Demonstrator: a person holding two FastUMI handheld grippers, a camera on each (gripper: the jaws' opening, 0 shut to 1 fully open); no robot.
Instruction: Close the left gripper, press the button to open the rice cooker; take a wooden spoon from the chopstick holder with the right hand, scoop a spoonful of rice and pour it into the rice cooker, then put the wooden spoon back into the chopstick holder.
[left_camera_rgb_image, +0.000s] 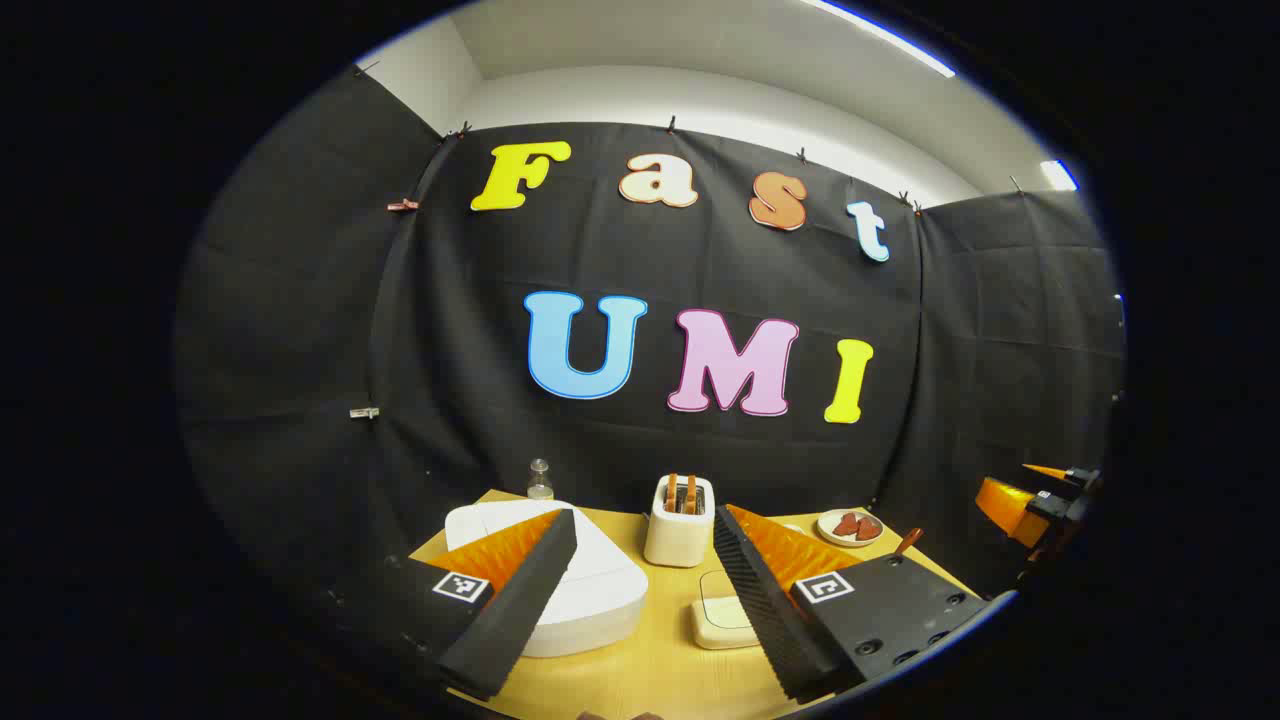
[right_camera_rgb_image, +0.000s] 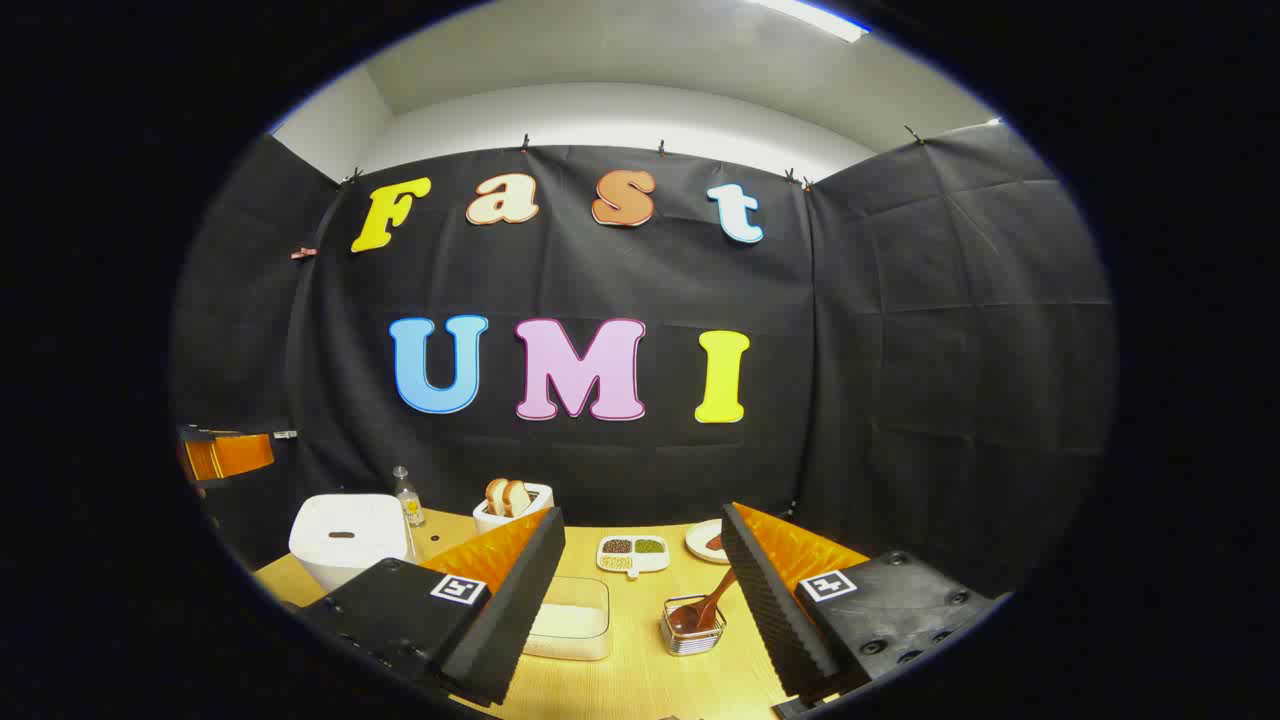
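The white rice cooker (left_camera_rgb_image: 590, 600) stands with its lid down, low on the left, partly behind one finger of my left gripper (left_camera_rgb_image: 645, 515), which is open with nothing in it. In the right gripper view the cooker (right_camera_rgb_image: 345, 535) is at the far left. My right gripper (right_camera_rgb_image: 642, 512) is open and holds nothing. Ahead of it a wire chopstick holder (right_camera_rgb_image: 693, 630) holds the wooden spoon (right_camera_rgb_image: 705, 607), handle leaning up to the right. A clear box of white rice (right_camera_rgb_image: 570, 620) lies left of the holder, and the same rice box (left_camera_rgb_image: 722, 622) sits between the left gripper's fingers.
A white toaster (left_camera_rgb_image: 680, 520) with bread stands at the back of the wooden table (right_camera_rgb_image: 640, 680). A small bottle (right_camera_rgb_image: 405, 497), a divided dish of beans (right_camera_rgb_image: 633, 552) and a plate (left_camera_rgb_image: 850, 527) sit along the back. The other gripper (left_camera_rgb_image: 1040, 495) hangs at the far right.
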